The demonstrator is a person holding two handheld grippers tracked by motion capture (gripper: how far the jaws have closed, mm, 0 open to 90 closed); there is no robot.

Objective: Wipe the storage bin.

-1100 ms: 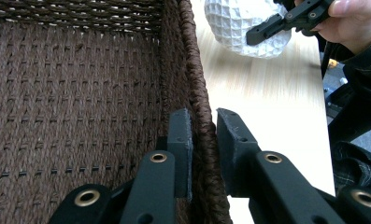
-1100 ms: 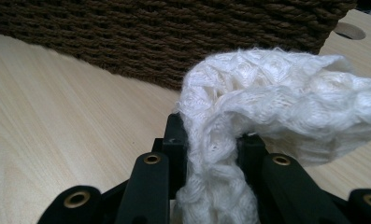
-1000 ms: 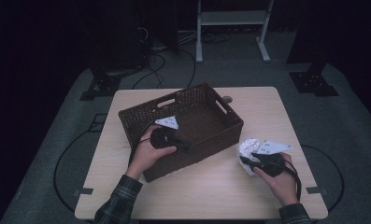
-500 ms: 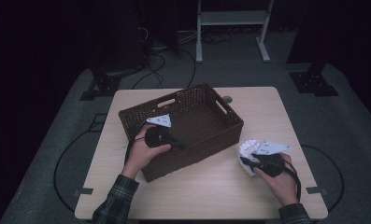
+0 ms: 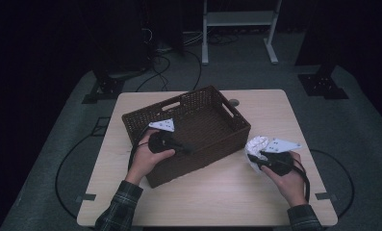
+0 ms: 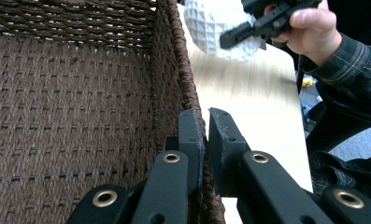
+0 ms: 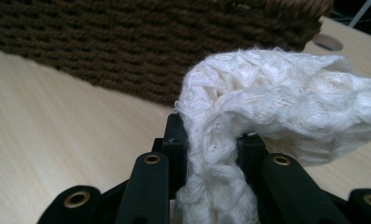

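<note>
One white knitted cloth (image 7: pixel 267 112), waffle-textured and bunched up, hangs pinched in the right claw (image 7: pixel 211 149), whose jaws press on a fold of it from both sides; in the high view the cloth (image 5: pixel 257 146) sits just above the surface (image 5: pixel 217 192), off the right-hand end of the basket and apart from it, with some of it draped over the claw's tip. It is probably held that way, by a fold and clear of the wood, so it can be carried over the rim and dropped inside. The one brown woven basket (image 5: pixel 198 130) stands skewed across the middle of the surface, its inside bare as far as the views reach. The left claw (image 6: pixel 205 135) has just been closing and now grips the basket's near wall (image 6: pixel 174 84), one jaw inside and one outside, the weave sandwiched between them (a steadying hold, most likely, so the basket does not slide when the cloth goes in). In the high view the left claw (image 5: pixel 176 146) reaches over that near rim from the person's left hand (image 5: pixel 147 161), while the right hand (image 5: pixel 287 180) rests low at the surface's right side. Counted: one cloth, one basket, two claws, both occupied. A round grommet (image 5: pixel 234 102) sits in the surface beyond the basket.
</note>
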